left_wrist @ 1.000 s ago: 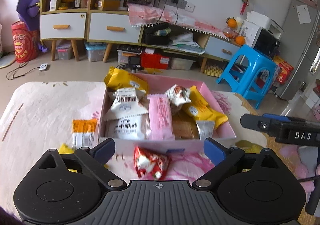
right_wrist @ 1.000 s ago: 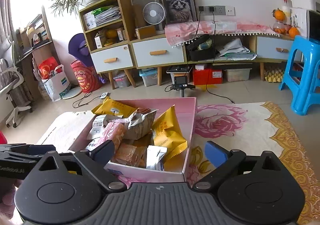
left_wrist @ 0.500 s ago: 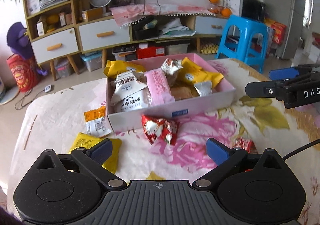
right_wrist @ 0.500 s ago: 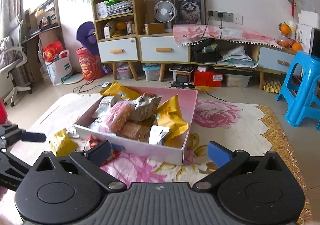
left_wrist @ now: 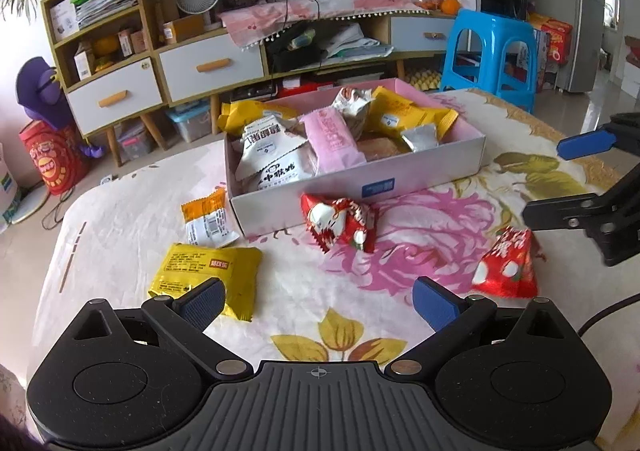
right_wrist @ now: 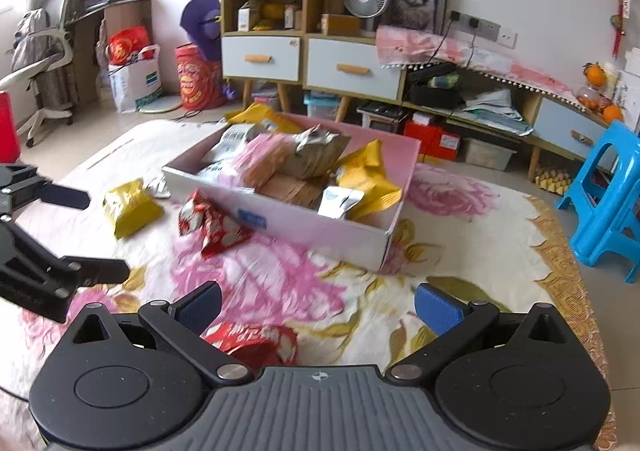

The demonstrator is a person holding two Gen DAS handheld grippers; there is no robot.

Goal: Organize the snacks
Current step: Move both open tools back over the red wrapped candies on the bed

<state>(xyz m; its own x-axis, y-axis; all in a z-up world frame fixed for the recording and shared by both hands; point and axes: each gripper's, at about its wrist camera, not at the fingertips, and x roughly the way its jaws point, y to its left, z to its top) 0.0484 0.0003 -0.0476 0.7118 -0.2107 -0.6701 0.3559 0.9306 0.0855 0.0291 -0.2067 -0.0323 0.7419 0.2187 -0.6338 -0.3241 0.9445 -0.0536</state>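
Both claws hang spread wide and empty: the left gripper (left_wrist: 318, 301) and right gripper (right_wrist: 318, 301) above the floral tablecloth (left_wrist: 400, 219). Four crinkly packets lie loose: two red packets (left_wrist: 340, 221) (left_wrist: 506, 269), one yellow packet (left_wrist: 206, 277) and one orange-and-white packet (left_wrist: 208, 217). Beyond sits the rectangular pink cardboard box (left_wrist: 360, 191), heaped with wrapped snacks.
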